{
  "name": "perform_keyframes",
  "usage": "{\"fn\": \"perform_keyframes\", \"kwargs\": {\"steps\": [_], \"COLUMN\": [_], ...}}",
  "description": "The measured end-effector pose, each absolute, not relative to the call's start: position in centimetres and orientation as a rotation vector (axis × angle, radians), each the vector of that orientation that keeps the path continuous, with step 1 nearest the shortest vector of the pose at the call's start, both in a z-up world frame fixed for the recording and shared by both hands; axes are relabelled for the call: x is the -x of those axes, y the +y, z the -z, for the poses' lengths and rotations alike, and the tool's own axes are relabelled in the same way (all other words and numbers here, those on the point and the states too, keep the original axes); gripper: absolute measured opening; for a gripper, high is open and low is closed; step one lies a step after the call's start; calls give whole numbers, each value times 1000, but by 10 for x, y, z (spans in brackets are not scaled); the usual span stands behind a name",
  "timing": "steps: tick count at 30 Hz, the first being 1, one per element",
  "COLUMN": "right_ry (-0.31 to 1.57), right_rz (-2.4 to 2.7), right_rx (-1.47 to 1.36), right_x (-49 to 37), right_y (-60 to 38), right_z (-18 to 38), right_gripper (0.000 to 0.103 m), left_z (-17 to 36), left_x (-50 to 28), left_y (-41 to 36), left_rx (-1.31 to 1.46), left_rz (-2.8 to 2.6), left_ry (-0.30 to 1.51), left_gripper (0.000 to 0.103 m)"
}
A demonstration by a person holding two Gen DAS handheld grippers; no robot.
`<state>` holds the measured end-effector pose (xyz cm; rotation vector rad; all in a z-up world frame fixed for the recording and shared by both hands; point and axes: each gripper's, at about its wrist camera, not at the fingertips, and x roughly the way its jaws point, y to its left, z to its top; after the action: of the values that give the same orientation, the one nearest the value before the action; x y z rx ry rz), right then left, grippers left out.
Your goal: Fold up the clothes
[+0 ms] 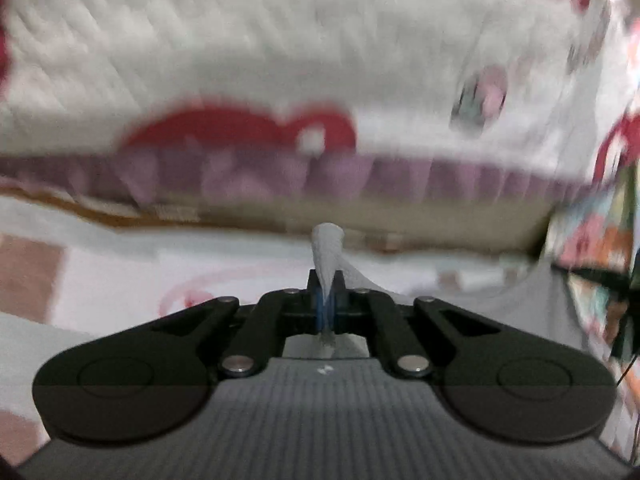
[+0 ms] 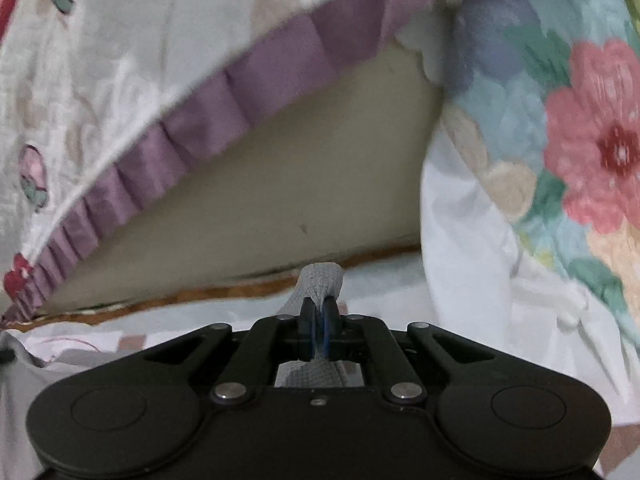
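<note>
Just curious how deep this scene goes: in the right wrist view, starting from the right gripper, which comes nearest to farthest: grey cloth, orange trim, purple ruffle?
1. Grey cloth, pinched in the right gripper.
2. Orange trim, just beyond, low.
3. Purple ruffle, upper left, behind.

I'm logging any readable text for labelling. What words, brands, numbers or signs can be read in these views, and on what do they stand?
No readable words or numbers in either view.
Small pale mark on the left tool body, near its front edge: a logo-like sign, too small and blurred to read.
Right tool body: no text visible.
Grey garment pinched in both tools: no label showing.
Purple-frilled pillow and floral fabric: prints only, no lettering.
</note>
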<state>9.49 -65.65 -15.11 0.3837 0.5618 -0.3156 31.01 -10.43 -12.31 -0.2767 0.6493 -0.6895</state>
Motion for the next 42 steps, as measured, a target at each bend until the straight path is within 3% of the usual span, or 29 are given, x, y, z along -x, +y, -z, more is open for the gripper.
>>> {"fn": "perform_keyframes", "kwargs": {"steps": [1,4,6,8,10,12,18,20,21,23,26,28,30,32,33,34,36,37,38,39,40,42], "right_ry": [571,598,617,635,653,671,672,694,702,715,729,727,714,702,697,682,637,606,575,562,564,581], "right_rz": [326,359,381,403,425,446,352,351,348,348,360,361,365,351,341,332,320,321,321,328,334,343], "right_rx": [-387,-398,-405,-412,-419,-426,-562,-559,-561,-569,-560,-577,-612,-618,-618,-606,-576,-575,-574,-567,-557,-544], "right_x": [-90,-75,-65,-55,-45,-35,59,85,97,111,122,130,135,133,131,130,132,135,138,140,140,138], "right_y": [-656,-653,-652,-650,-649,-647,-620,-610,-606,-601,-594,-593,-592,-591,-590,-589,-586,-586,-586,-584,-583,-580], "right_z": [151,150,149,149,148,147,137,138,139,140,142,145,151,157,160,160,157,154,151,149,149,153], "right_gripper": [5,12,20,23,39,44,44,34,23,21,29,48,56,56,44,7,8,8,8,8,8,8], "left_z": [122,132,130,123,120,121,135,135,136,141,143,139,138,137,138,139,142,141,140,138,137,133], "left_x": [-311,-317,-305,-280,-255,-231,-153,-137,-131,-126,-123,-123,-124,-123,-123,-123,-123,-122,-121,-119,-118,-115], "left_y": [-102,-113,-115,-101,-88,-78,-45,-38,-35,-28,-23,-22,-25,-30,-31,-31,-30,-31,-33,-35,-37,-41], "left_rx": [277,127,74,152,220,275,333,338,355,443,496,484,441,361,353,353,380,379,372,365,357,342], "left_rz": [646,484,489,577,627,633,597,591,595,622,646,647,636,597,601,611,620,634,653,672,690,728], "left_ry": [665,775,789,789,842,900,1071,1094,1107,1140,1153,1137,1125,1119,1119,1118,1107,1103,1100,1098,1095,1089], "left_gripper": [6,42,40,50,51,53,53,53,53,53,53,53,53,54,55,59,64,63,55,37,2,2]}}
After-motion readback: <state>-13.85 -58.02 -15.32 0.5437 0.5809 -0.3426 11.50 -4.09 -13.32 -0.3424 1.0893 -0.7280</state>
